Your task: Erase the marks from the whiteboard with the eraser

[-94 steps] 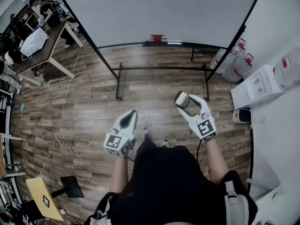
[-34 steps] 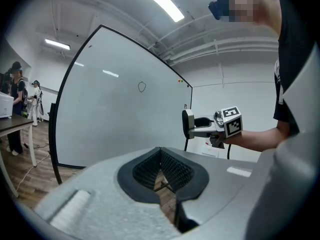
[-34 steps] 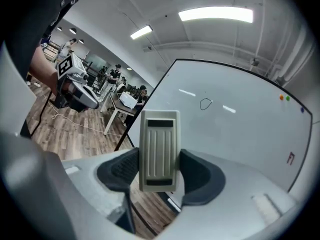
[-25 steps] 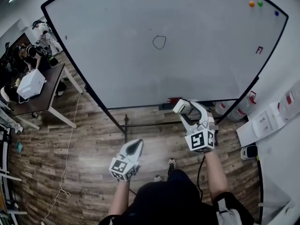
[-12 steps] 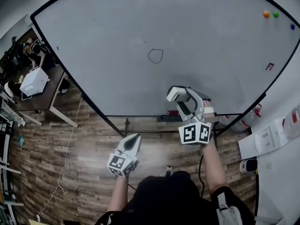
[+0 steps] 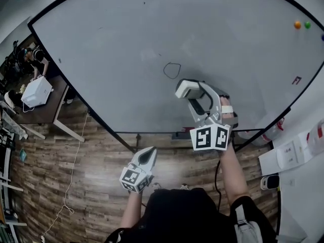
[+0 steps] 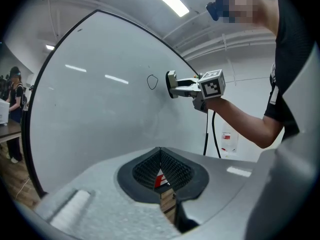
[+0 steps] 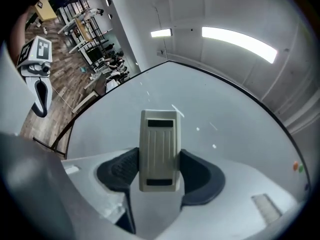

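A large whiteboard [image 6: 126, 39] on a black frame fills the upper head view. A small black outlined loop mark [image 6: 172, 70] is drawn near its middle, and a small red mark [image 6: 297, 80] sits far right. My right gripper [image 6: 188, 96] is raised just right of and below the loop, shut on a beige ribbed eraser [image 8: 159, 150] whose end [image 6: 183, 89] points at the board. In the left gripper view the loop mark [image 7: 152, 82] lies just left of the eraser [image 7: 172, 84]. My left gripper [image 6: 147, 158] hangs low over the floor, shut and empty.
Coloured magnets [image 6: 302, 25] stick to the board's upper right. A desk with a white box [image 6: 36, 92] and a seated person stand at the left. Water jugs and a white cabinet [image 6: 291, 153] are at the right. The board's tray rail [image 6: 177, 133] runs below, over wood floor.
My right gripper has risen with the eraser, from low by the stand to just beside the loop mark. The head view has tilted up onto the board. The left gripper stays low.
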Action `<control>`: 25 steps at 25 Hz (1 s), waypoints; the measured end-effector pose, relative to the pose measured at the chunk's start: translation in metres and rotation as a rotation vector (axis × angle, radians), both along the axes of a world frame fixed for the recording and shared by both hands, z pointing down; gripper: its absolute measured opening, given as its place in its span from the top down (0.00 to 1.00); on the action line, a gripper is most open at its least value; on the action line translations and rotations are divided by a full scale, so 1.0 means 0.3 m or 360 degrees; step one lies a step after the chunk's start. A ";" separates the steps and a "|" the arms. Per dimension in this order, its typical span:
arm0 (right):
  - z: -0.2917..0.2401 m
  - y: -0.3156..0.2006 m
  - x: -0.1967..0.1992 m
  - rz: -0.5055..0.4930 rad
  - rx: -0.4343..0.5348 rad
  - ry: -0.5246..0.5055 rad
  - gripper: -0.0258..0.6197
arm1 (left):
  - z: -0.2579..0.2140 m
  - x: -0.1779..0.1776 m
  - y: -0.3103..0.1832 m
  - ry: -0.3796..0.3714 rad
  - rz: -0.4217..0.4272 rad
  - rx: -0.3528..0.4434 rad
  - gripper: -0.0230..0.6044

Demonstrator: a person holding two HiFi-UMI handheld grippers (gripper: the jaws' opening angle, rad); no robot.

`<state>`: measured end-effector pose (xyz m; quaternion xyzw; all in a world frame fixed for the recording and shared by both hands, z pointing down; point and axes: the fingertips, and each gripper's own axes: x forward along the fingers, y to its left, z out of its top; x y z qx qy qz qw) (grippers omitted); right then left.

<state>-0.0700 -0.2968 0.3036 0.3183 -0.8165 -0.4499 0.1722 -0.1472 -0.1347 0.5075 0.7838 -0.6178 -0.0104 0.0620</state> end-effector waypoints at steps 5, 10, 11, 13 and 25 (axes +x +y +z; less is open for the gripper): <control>-0.062 -0.059 -0.032 0.0180 0.0054 0.0026 0.57 | -0.025 -0.073 -0.044 -0.0008 0.0082 0.0012 0.95; -0.105 -0.097 -0.071 0.0300 0.0087 0.0048 0.57 | -0.031 -0.141 -0.065 -0.0012 0.0144 0.0010 0.95; -0.110 -0.102 -0.081 0.0311 0.0089 0.0052 0.57 | -0.031 -0.151 -0.070 -0.0009 0.0152 0.0002 0.95; -0.114 -0.114 -0.100 0.0332 0.0078 0.0063 0.57 | -0.028 -0.173 -0.079 -0.0006 0.0171 0.0000 0.95; -0.128 -0.128 -0.132 0.0422 -0.0061 0.0085 0.57 | -0.024 -0.241 -0.143 0.0005 0.0287 0.0005 0.95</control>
